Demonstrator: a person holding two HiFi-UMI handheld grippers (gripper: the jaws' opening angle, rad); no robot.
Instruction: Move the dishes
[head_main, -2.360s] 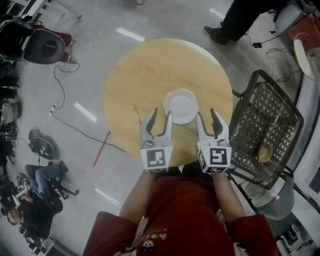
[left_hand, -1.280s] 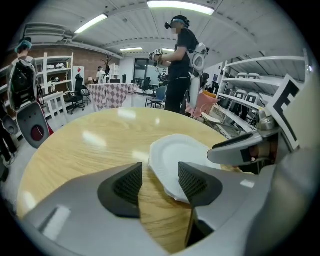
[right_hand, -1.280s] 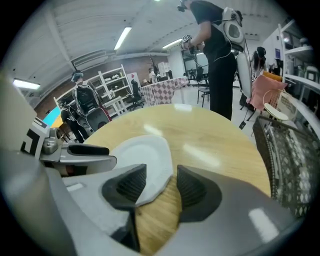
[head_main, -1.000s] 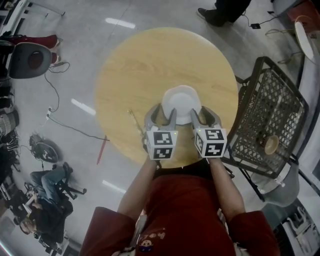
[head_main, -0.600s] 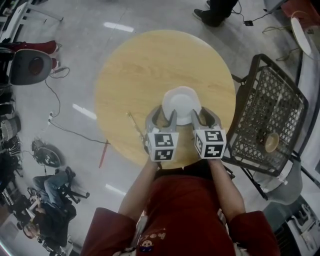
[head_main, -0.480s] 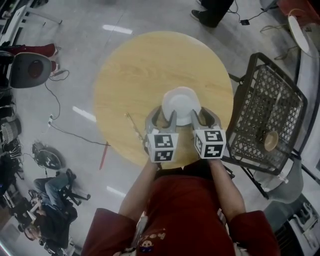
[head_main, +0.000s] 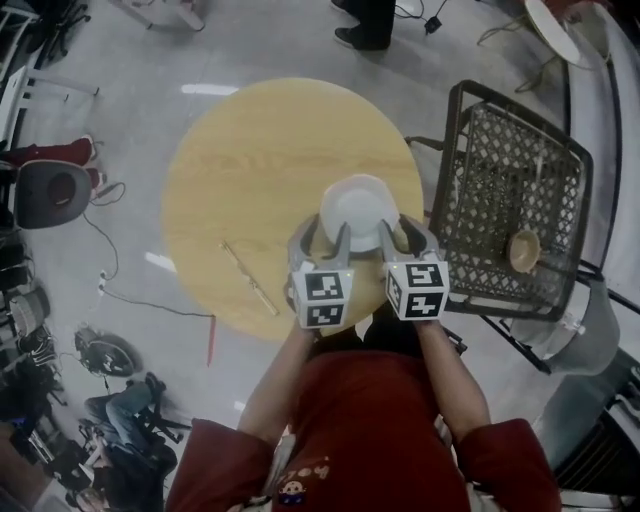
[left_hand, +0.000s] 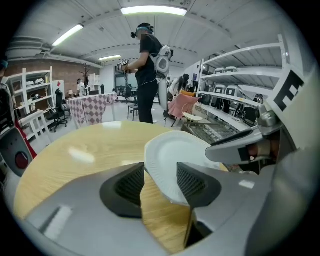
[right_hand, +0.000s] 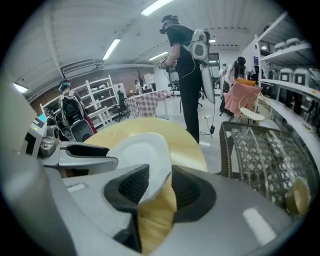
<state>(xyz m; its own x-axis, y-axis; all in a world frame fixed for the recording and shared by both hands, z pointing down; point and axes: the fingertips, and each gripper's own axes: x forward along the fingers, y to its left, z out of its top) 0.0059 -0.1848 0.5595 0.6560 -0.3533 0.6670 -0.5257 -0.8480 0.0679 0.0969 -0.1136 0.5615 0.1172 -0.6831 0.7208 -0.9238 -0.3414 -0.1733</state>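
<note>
Left claw (head_main: 322, 236), right claw (head_main: 407, 236) just closed on plate (head_main: 358, 210) rim; plate lifted off bench (head_main: 250, 150), nearer wire basket (head_main: 505, 180).

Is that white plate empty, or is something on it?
Empty. The white plate shows only a bare white surface in the head view and both gripper views.

Plate (head_main: 357, 208) near rim hidden; thin stick (head_main: 250, 278) too small to identify.
</note>
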